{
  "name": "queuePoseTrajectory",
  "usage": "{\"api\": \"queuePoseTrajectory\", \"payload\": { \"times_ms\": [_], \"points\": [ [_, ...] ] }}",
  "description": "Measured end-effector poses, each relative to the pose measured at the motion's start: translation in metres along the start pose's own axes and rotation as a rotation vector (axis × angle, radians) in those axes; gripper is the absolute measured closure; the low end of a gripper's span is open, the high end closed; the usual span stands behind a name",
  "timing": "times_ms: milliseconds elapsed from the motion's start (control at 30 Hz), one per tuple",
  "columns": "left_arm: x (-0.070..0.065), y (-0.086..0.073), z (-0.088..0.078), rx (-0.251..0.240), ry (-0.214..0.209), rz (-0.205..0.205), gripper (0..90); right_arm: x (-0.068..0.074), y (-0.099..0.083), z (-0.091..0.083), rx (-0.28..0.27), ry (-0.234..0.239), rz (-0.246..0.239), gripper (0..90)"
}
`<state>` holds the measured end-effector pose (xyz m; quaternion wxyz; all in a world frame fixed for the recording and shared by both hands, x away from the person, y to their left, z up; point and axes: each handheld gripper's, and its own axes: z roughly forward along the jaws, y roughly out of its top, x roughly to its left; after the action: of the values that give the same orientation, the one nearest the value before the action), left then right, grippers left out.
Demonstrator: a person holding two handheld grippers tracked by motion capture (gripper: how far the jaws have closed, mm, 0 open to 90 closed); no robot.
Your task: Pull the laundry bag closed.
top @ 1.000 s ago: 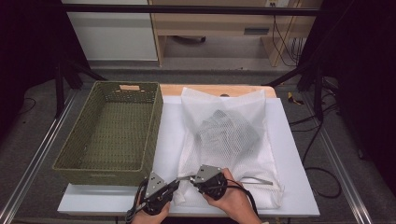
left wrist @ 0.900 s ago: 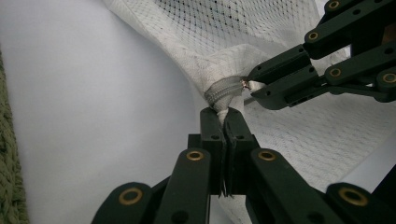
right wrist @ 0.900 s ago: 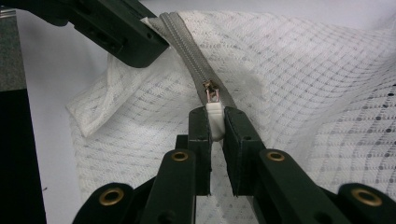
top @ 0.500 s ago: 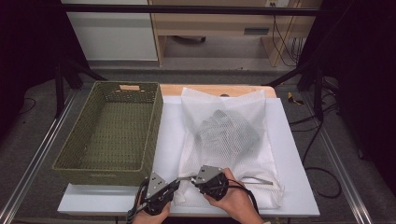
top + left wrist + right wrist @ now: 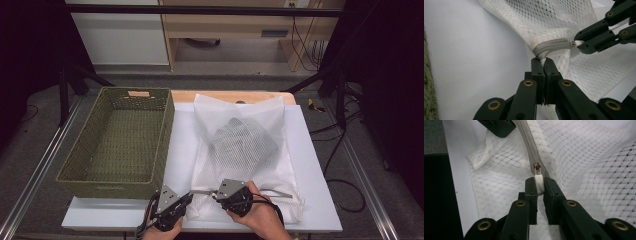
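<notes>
A white mesh laundry bag lies flat on the white table, and a grey garment shows through it. Its grey zipper runs along the near edge. My left gripper is shut on the bag's corner fabric at the zipper's end, at the table's near edge. My right gripper is shut on the white zipper pull tab, just behind the metal slider. In the high view the right gripper sits close beside the left one.
A green woven basket stands empty at the table's left half, close to the left gripper. Black stand legs and cables flank the table on the floor. A wooden shelf unit stands beyond the far edge.
</notes>
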<state>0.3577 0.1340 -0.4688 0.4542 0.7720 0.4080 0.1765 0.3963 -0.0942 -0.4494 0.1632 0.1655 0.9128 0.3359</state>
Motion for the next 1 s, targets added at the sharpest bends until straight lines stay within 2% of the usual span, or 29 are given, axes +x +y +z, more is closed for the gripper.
{"api": "queuePoseTrajectory", "payload": {
  "times_ms": [267, 667, 1000],
  "points": [
    [-0.001, -0.002, 0.001, 0.009, -0.008, 0.01, 88.6, -0.002, -0.003, 0.001, 0.011, -0.003, 0.022, 81.9],
    [-0.001, 0.0, 0.001, 0.013, -0.001, 0.022, 88.7, -0.004, -0.003, -0.002, 0.02, 0.0, -0.001, 82.0],
    [0.0, 0.001, 0.0, 0.012, 0.004, 0.024, 88.6, -0.009, -0.008, -0.011, 0.027, -0.001, 0.004, 82.0]
  ]
}}
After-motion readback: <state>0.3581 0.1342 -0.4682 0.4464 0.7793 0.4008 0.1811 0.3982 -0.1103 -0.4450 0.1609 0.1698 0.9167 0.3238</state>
